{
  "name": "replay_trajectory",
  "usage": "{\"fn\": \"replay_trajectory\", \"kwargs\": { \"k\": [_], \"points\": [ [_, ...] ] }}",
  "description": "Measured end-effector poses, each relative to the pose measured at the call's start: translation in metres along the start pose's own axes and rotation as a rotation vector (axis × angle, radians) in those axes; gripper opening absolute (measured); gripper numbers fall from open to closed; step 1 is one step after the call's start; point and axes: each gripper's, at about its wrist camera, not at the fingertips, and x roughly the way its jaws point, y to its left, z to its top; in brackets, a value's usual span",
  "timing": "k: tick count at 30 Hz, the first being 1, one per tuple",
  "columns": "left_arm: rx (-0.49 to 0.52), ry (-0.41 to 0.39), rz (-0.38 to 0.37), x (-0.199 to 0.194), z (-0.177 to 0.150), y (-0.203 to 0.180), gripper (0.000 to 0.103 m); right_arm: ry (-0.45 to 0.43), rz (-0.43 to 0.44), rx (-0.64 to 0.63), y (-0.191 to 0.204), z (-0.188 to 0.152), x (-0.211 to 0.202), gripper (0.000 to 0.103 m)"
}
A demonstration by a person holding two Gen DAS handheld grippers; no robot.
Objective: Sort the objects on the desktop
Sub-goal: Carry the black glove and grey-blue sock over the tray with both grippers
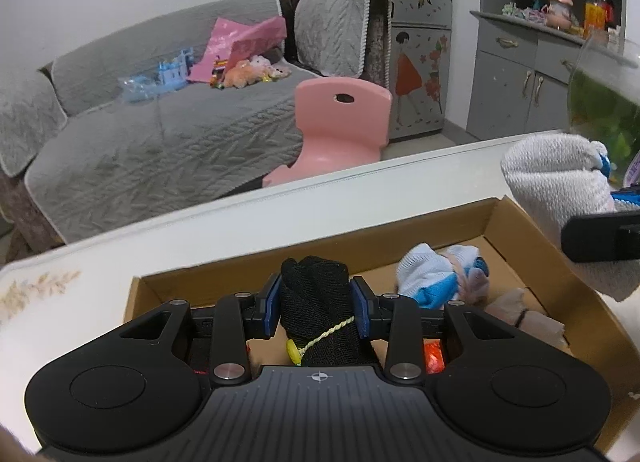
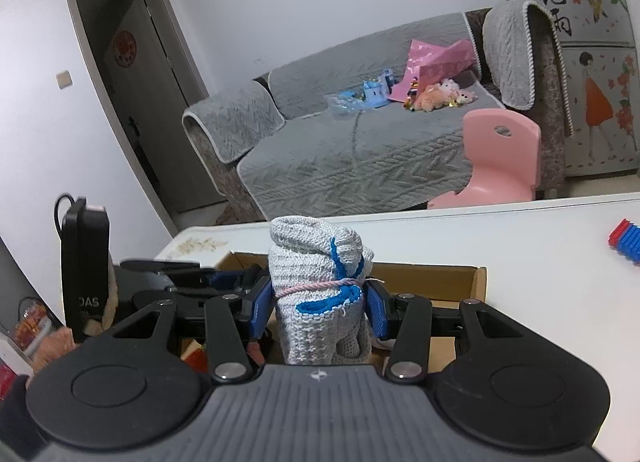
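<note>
Black knit bundle [image 1: 316, 310], yellow-corded — white-blue bundle [image 2: 320, 302], pink-tied

Lower end of black glove bundle [image 1: 316, 314] hidden behind left gripper [image 1: 316, 308] body. Orange item [image 1: 434, 358] in cardboard box [image 1: 560, 262] mostly covered, unidentifiable. Glass jar [image 1: 608, 101] cut off at right edge. Red-blue block [image 2: 626, 240] cropped likewise.

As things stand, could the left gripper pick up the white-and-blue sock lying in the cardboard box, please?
Probably not yet: the left gripper is shut on a black sock bundle. The white-and-blue sock lies uncovered in the cardboard box, so the way looks free after release.
</note>
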Motion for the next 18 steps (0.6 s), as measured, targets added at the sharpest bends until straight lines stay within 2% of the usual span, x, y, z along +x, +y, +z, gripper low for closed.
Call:
{"fn": "replay_trajectory", "kwargs": {
  "k": [12,18],
  "points": [
    [-0.053,0.081,-0.02,0.03,-0.005,0.009,0.044,0.053,-0.065,-0.033,0.001,-0.007,0.023,0.045],
    [-0.044,0.078,-0.001,0.029,-0.006,0.01,0.043,0.053,-0.135,-0.054,-0.001,-0.011,0.025,0.045]
  ]
}}
